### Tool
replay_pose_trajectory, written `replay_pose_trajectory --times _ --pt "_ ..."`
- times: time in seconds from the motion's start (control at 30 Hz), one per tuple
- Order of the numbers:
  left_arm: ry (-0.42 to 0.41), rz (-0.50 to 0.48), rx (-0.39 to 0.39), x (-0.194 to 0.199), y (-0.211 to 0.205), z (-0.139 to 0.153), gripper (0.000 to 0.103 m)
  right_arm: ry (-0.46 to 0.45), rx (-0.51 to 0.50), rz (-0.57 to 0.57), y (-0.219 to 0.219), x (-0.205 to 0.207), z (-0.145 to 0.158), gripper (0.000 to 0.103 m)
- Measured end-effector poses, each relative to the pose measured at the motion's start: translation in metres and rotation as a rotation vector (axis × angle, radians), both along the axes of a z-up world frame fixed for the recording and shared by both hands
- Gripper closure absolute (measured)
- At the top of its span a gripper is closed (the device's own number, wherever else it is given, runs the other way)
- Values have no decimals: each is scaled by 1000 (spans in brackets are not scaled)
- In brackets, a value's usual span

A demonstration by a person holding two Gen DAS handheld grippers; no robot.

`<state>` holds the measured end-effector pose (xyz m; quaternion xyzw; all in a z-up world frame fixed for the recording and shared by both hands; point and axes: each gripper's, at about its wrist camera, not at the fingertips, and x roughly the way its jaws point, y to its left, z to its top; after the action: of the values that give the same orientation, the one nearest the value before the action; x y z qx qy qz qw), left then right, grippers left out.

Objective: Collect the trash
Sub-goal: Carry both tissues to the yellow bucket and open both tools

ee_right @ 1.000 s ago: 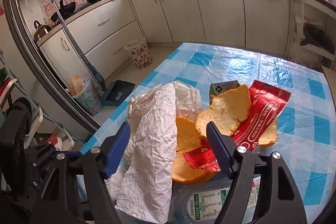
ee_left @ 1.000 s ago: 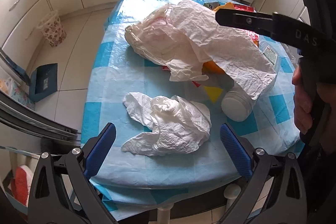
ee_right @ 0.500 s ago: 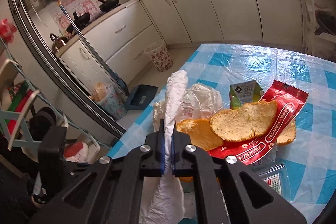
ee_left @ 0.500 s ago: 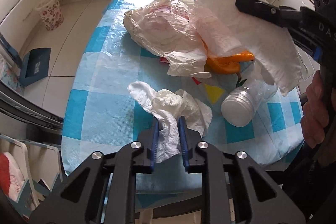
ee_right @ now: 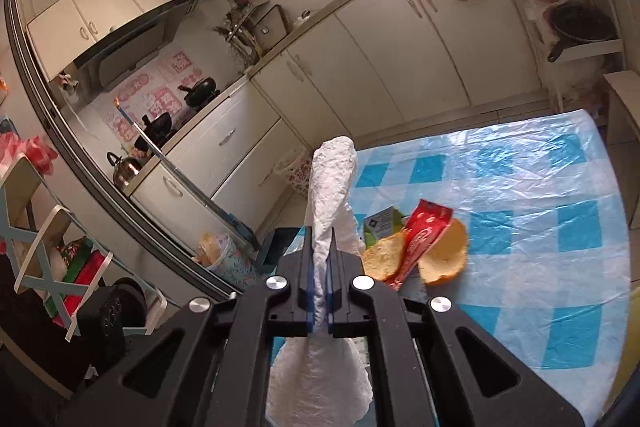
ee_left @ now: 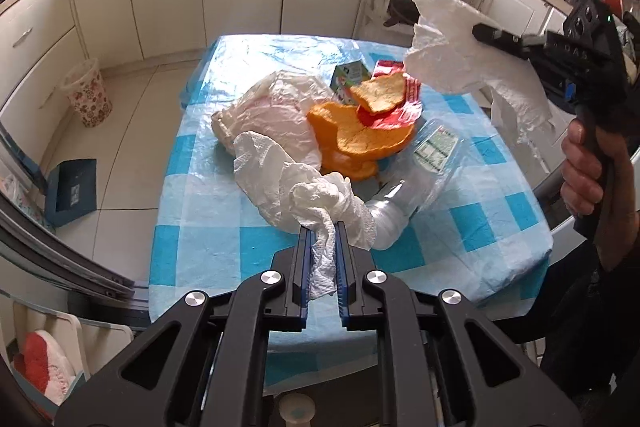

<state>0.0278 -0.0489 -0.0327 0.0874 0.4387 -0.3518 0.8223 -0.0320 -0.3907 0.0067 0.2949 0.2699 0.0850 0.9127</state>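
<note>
My left gripper (ee_left: 322, 227) is shut on a crumpled white paper towel (ee_left: 304, 195) and holds it above the near edge of the blue checked table (ee_left: 208, 227). My right gripper (ee_right: 320, 233) is shut on a second white paper towel (ee_right: 330, 179), lifted high over the table's right side; it also shows in the left wrist view (ee_left: 452, 59). On the table lie orange peels (ee_left: 360, 135), a red wrapper (ee_left: 400, 99), a small green carton (ee_left: 348, 77), a white plastic bag (ee_left: 268, 111) and a clear plastic bottle (ee_left: 416, 179) on its side.
A floral waste bin (ee_left: 88, 95) stands on the floor left of the table, by the cabinets. A blue dustpan (ee_left: 72, 189) lies on the tiles nearer me. A second bin with a bag (ee_right: 224, 253) stands by the sliding-door track.
Both grippers closed on their paper towels and lifted them. The right towel rose clear of the peels and bottle; the left towel came up off the cloth.
</note>
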Motion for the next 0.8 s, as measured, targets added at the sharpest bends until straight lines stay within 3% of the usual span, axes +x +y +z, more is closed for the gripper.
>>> replay_pose_trajectory --times 0.17,0.27,0.5,0.63,0.8 --pt "-37 -87 -99 -19 -27 37 92 8 -35 -172 -47 -45 6 98" --pt "-63 -178 -152 -34 -68 60 92 51 -40 -307 -85 -78 -1 98" --pt "-39 -340 -227 -70 -196 94 92 355 -18 -550 -165 -116 -60 98" --pt "8 -411 -227 -94 -270 87 92 521 -44 -563 -186 -100 -100 98" --pt "101 -436 -175 -104 -335 48 92 683 -3 -535 -217 -85 -162 98"
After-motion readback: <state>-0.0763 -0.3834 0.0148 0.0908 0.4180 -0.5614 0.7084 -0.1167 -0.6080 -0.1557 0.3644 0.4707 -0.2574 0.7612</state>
